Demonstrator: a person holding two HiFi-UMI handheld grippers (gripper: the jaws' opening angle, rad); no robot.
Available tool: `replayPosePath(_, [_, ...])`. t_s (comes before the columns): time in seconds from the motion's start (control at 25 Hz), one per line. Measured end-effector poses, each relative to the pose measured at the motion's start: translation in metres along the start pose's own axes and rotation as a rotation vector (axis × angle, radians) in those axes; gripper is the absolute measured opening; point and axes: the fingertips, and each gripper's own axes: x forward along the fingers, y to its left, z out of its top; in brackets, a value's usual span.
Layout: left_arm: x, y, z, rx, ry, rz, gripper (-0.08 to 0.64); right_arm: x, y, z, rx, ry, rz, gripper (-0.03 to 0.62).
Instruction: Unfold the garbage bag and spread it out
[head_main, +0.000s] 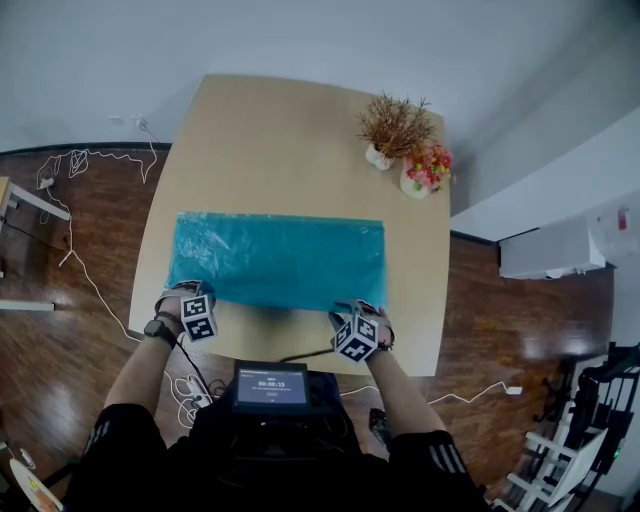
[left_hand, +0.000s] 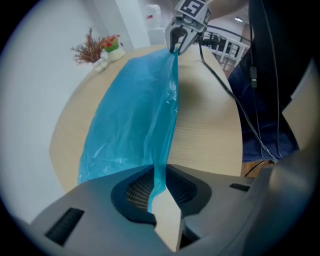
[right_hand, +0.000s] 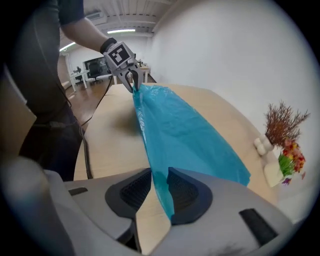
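Note:
The blue garbage bag (head_main: 280, 260) lies unfolded as a long rectangle across the wooden table (head_main: 270, 130). At the bag's near left corner my left gripper (head_main: 187, 292) points down; in the left gripper view its jaws (left_hand: 157, 172) pinch a thin strip of the bag's edge (left_hand: 150, 115). My right gripper (head_main: 355, 310) is at the near right corner. In the right gripper view its pads (right_hand: 159, 175) stand a little apart, with the bag's corner (right_hand: 165, 200) hanging loosely between them. The near edge is lifted slightly between the two grippers (left_hand: 176, 42) (right_hand: 131, 80).
A dried plant (head_main: 395, 125) and a pot of flowers (head_main: 426, 170) stand at the table's far right corner. A device with a screen (head_main: 270, 385) hangs at the person's chest, cables running from it. Wood floor with cords (head_main: 70, 165) lies left of the table.

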Motion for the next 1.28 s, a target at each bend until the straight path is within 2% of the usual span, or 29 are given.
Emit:
replayPosePath(0.2, [0.015,-0.018,-0.001,-0.032,0.028,-0.112,0.104,0.023,0.022,-0.022,0.109,0.037,0.115,0.158])
replayPosePath(0.44, [0.023,-0.028,-0.003,-0.057,0.037,-0.163,0.103,0.028,0.033,-0.027,0.19,0.054,0.19,0.178])
replayPosePath(0.56, [0.023,-0.028,-0.003,-0.064,0.03,-0.166,0.106,0.018,0.032,-0.022,0.177,0.028,0.186,0.224])
replayPosePath(0.72, [0.024,-0.029,-0.002,-0.058,0.027,-0.165,0.107,-0.01,0.024,-0.013,0.189,-0.052,0.16,0.225])
replayPosePath(0.96, [0.023,-0.025,-0.002,-0.052,0.027,-0.181,0.122,-0.048,-0.03,0.011,0.257,-0.177,0.03,0.225])
replayPosePath(1.08, [0.024,-0.026,-0.002,-0.046,0.027,-0.18,0.123,-0.037,-0.058,0.014,0.258,-0.161,-0.004,0.224])
replayPosePath(1.28, [0.022,-0.026,-0.002,-0.056,0.036,-0.187,0.123,0.005,-0.084,0.009,0.288,-0.09,0.053,0.224])
